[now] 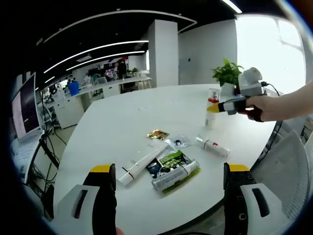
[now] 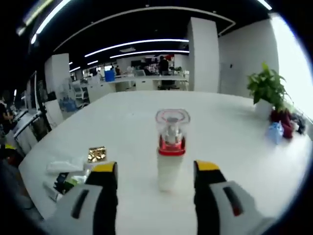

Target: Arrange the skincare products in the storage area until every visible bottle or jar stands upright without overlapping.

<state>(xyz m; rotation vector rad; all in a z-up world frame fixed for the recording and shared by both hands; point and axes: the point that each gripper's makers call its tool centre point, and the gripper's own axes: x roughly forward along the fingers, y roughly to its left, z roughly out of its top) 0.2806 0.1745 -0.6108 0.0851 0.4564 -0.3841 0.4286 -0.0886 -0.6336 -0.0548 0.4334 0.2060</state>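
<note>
Both views are bright and evenly lit. Long ceiling lamps (image 1: 98, 49) make white curved lines overhead, and strong daylight from the window (image 1: 274, 49) washes out that side. The white table (image 2: 122, 122) reflects light softly, with only faint shadows. The right gripper view is a little blurred; the bottle (image 2: 171, 147) looks soft. Straight lines bend near the edges.

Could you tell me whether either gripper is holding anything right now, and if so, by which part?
Nothing is held. The right gripper stands open around the upright bottle's lower body without touching it; the left gripper is open above the table.
</note>
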